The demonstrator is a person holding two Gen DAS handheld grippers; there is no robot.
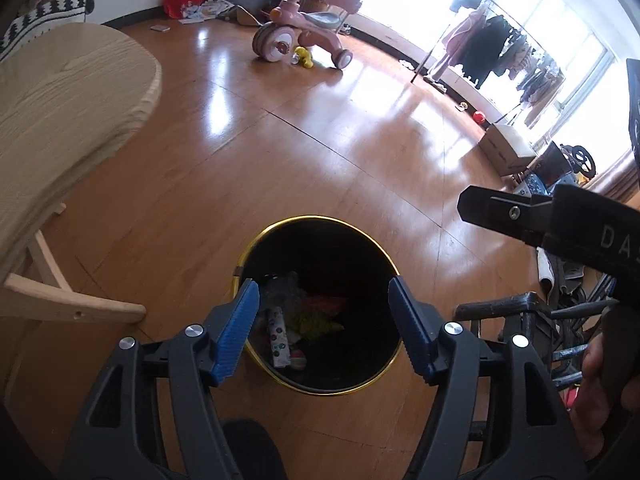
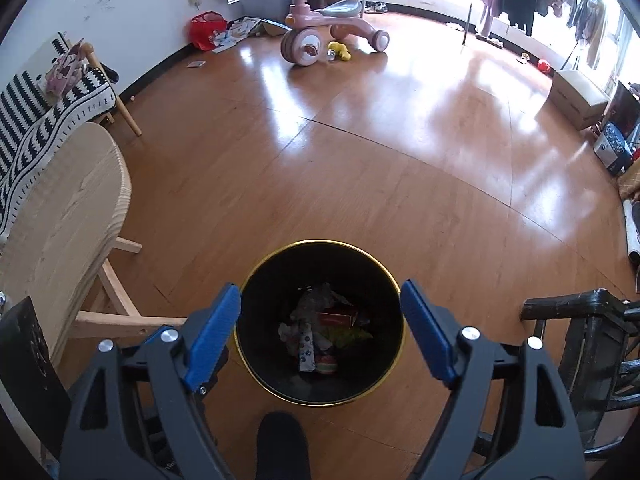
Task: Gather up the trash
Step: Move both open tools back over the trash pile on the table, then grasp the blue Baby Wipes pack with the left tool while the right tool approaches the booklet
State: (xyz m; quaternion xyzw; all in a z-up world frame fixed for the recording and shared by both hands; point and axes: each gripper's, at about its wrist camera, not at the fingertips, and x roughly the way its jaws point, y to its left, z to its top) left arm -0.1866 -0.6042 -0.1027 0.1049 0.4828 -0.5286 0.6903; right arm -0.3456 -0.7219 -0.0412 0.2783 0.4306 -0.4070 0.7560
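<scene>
Trash [image 2: 320, 332] in bin [image 2: 320, 402] below tongs [image 2: 320, 332] (both spread).

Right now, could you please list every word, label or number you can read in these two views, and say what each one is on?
"DA": white letters on the black body of the right gripper, cut off at the picture's edge.
Wrappers in the trash bin: printed, too small and blurred to read.
Papers beside the red bag: printing unreadable.
Nothing else legible.

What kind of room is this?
Probably a home living room: a pink tricycle on the wood floor, a clothes rack by the big windows, and a trash bin beside a wooden chair.
</scene>
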